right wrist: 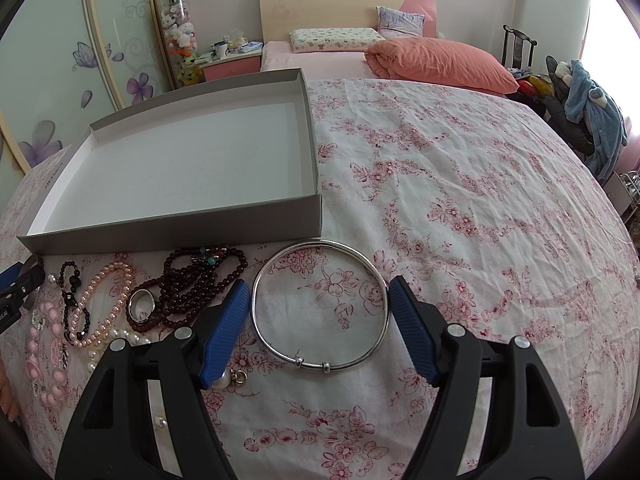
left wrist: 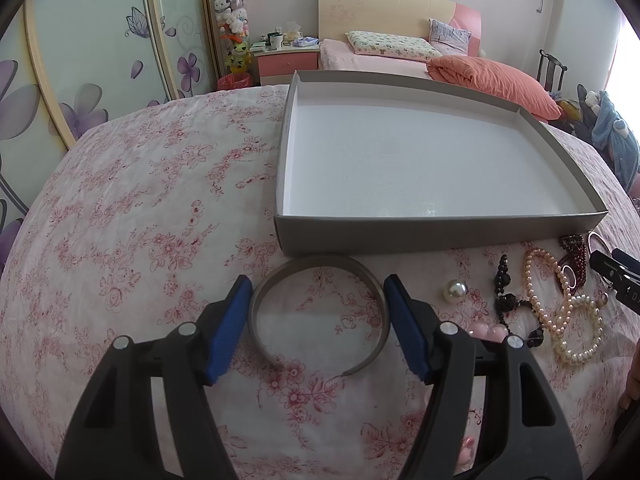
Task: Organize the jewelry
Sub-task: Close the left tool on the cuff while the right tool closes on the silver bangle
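On the flowered tabletop before the empty box (left wrist: 420, 160), my left tongs (left wrist: 316, 328) gape around a cuff (left wrist: 316, 268), right tongs (right wrist: 320, 328) gape around a bangle (right wrist: 320, 312); pick-up step, next: close, lift, box.

A home bedroom: a bed (right wrist: 320, 52) with pillows at twelve o'clock, a nightstand (right wrist: 230, 65) at eleven, flowered wardrobe doors (right wrist: 60, 60) at ten.

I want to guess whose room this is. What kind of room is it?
Most likely a bedroom, maybe a child's. There is a bed with a pillow, a tall case of stuffed toys, and a flowered wardrobe door.
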The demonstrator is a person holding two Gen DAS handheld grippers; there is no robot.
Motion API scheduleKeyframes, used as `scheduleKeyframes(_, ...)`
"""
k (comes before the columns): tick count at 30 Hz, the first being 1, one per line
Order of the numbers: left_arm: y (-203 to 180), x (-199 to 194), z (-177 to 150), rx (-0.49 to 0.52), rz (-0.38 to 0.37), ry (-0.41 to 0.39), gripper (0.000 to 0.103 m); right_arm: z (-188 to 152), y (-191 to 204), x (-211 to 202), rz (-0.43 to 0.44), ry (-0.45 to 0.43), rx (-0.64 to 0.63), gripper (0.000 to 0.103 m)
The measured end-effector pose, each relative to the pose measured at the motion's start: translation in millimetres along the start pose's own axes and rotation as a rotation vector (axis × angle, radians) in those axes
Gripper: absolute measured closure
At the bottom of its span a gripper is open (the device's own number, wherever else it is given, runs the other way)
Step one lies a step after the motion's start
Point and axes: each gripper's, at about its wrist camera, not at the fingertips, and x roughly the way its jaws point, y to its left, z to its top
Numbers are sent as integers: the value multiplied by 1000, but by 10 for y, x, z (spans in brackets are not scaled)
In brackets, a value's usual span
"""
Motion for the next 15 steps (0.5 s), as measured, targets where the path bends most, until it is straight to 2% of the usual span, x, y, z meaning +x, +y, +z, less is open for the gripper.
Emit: scheduleKeyframes(15,36,-26,-13,-1,3,-5,38,1,-61,-31,32,-16,31,33)
